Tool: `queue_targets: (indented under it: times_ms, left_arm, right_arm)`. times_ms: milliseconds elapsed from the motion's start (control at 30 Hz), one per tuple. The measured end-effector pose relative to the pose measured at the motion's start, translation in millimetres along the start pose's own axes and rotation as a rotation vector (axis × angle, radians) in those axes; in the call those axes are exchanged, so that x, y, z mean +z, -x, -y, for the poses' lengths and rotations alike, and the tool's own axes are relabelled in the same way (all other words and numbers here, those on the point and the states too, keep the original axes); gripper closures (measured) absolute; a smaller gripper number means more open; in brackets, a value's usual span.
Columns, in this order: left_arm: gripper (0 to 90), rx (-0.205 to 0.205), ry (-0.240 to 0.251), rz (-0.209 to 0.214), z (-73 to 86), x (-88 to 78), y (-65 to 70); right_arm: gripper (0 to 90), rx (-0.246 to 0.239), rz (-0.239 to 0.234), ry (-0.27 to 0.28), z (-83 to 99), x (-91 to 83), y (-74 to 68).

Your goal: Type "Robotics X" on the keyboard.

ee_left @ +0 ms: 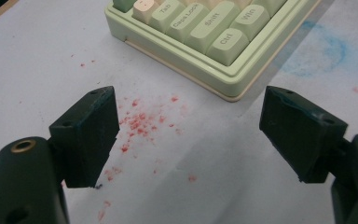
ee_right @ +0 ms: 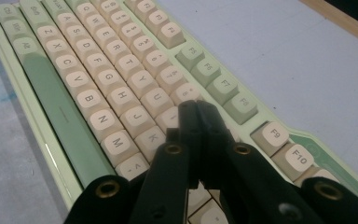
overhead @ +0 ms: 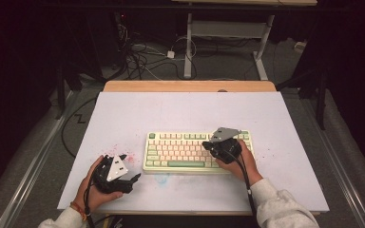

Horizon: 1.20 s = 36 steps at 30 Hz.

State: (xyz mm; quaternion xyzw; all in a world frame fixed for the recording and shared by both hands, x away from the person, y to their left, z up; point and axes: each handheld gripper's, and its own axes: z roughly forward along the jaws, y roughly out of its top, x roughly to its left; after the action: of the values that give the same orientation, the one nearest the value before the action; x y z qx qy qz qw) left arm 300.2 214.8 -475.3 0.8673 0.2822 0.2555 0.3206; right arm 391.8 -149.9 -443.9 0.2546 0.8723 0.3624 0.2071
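The right tongs (overhead: 209,145) are seen pressed fully together, with nothing held between the jaws, and are poised over the right half of a pale green keyboard (overhead: 180,151) with cream keys. In the right gripper view the closed tips (ee_right: 196,109) are found just above the letter rows, with the I and K keys directly beside them, the function-key row to their right and the long green space bar (ee_right: 58,109) well to their left. The left tongs (overhead: 135,178) are held wide apart and grip nothing; they lie low over the white table (overhead: 138,111), just off the keyboard's near left corner. Ahead of these jaws the Ctrl key (ee_left: 226,41) can be read, and a scatter of red specks (ee_left: 140,123) is seen on the table between them.
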Motion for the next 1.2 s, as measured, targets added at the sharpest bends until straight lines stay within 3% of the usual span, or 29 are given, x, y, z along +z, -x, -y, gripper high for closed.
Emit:
queue_targets:
  times_ms: [533, 667, 967, 1200]
  left_arm:
    - [18.6, 0.009, -0.014, 0.009, 0.3, 2.0, 1.0]
    - [18.6, 0.01, -0.017, 0.012, 0.3, 2.4, 1.3]
    - [18.6, 0.009, -0.019, 0.01, 0.1, 2.6, 1.2]
    - [18.6, 0.0, -0.028, 0.022, 1.1, 3.3, -0.1]
  right_arm:
    - [90.0, -0.012, 0.015, -0.047, -0.7, 16.2, -2.7]
    - [90.0, -0.024, 0.01, -0.082, -1.2, 17.3, -3.9]
    - [86.9, -0.005, -0.002, -0.006, -2.6, 6.1, -4.2]
    - [78.8, 0.012, 0.001, 0.059, -4.0, -5.4, -1.7]
